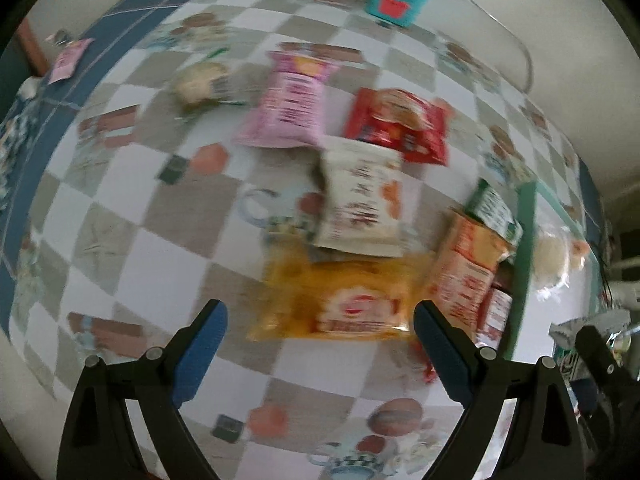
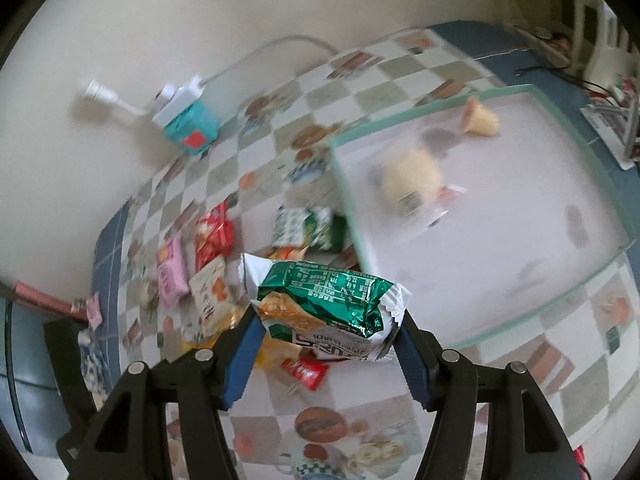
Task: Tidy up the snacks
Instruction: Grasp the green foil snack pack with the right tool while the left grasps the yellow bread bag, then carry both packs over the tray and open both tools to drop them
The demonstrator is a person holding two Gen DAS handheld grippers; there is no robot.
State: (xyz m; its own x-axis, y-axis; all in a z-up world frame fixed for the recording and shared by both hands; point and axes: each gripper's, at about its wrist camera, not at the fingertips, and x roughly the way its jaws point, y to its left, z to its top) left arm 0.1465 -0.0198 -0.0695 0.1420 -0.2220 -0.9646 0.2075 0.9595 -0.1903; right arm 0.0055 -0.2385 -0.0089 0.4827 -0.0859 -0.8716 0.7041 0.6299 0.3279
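The right tool (image 2: 326,330) grips a green snack bag (image 2: 324,304) above the table (image 2: 360,396). The left tool (image 1: 320,330) is open over a yellow bag (image 1: 340,300).

The right hand-held gripper (image 2: 326,334) clamps a green foil snack packet (image 2: 328,304) between its blue pads (image 2: 244,354), lifted above the checkered counter (image 2: 360,400). Behind it sits a clear bin with a green rim (image 2: 436,106), holding a pale round bun in wrap (image 2: 412,180) and an orange cone-shaped snack (image 2: 480,118). Left of the bin lie loose packets (all blurred): a green one (image 2: 308,228), a red one (image 2: 214,236), a pink one (image 2: 172,276) and a white one (image 2: 208,292). A teal box (image 2: 192,126) stands against the wall.
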